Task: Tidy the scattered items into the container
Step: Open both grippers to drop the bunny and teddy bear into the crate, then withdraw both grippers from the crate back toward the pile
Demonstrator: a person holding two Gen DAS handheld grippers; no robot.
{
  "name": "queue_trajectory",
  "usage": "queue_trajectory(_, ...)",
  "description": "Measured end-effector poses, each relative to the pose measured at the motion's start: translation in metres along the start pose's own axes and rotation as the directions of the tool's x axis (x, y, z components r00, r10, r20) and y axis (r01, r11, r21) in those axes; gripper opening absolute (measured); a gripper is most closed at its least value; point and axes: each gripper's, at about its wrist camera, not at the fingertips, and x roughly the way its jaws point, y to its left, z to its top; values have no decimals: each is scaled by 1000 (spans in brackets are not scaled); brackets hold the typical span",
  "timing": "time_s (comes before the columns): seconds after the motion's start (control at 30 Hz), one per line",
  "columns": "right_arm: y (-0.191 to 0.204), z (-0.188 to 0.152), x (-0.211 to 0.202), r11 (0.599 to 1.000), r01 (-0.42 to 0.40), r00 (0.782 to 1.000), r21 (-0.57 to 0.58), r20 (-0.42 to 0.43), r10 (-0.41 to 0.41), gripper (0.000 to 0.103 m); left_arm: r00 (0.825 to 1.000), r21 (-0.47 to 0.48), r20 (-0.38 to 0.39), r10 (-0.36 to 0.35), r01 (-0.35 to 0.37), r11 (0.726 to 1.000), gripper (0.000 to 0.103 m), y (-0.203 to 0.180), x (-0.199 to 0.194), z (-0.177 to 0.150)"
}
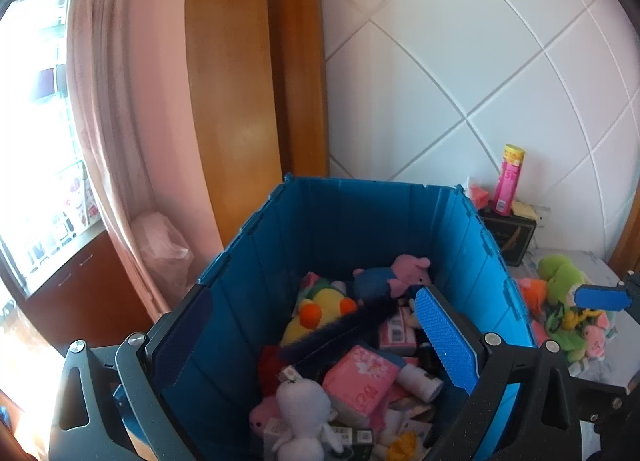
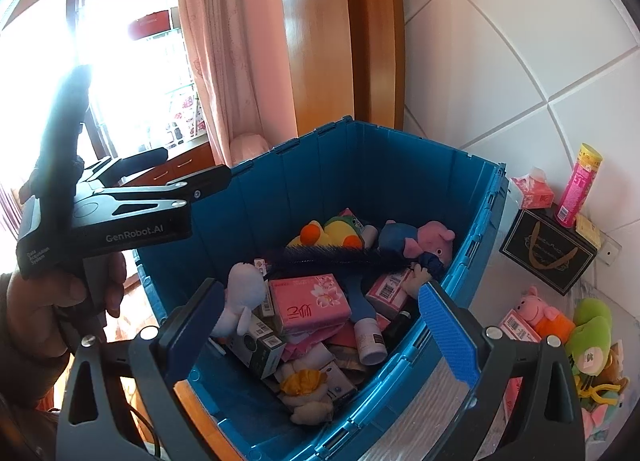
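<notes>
A blue crate [image 1: 360,217] [image 2: 400,173] holds several items: a pink pig toy [image 1: 400,273] [image 2: 424,241], a yellow duck toy [image 1: 316,313] [image 2: 332,233], a dark feathery brush [image 1: 340,325] [image 2: 332,257], a pink tissue pack [image 1: 360,381] [image 2: 308,301] and a white plush [image 1: 300,409] [image 2: 244,293]. My left gripper [image 1: 316,337] is open and empty above the crate; it shows in the right wrist view [image 2: 180,169] at the crate's left rim. My right gripper [image 2: 320,333] is open and empty over the crate's near edge. Its blue fingertip [image 1: 600,297] shows in the left wrist view.
On the table right of the crate lie a green plush [image 1: 560,273] [image 2: 588,337], a small pink pig [image 2: 536,307] and other toys. A black box [image 2: 548,253] bears a pink tube [image 1: 508,181] [image 2: 576,185]. Behind are a tiled wall, a wooden frame and a pink curtain.
</notes>
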Motion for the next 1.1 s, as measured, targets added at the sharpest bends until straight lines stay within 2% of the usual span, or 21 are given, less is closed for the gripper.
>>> queue_trajectory(0.33,-16,-17,-25,999,30,999,35,14,-31,99,1000,33,1,-29,29,999,102,-32,-8,0)
queue_trajectory(0.57,-41,-33,-49,994,68,997,83,29,-70,99,998,70,6,-62,61,996,102,-69,-20,2)
queue_trajectory(0.8,-78,-55,-85,971,184,980,150,41,-192,103,989,137,10,-145,143,980,102,-143,-33,6)
queue_trajectory(1.1,-154,-109,-158,930,265,958,255,41,-284,103,969,179,-11,-247,245,953,102,-242,-52,1)
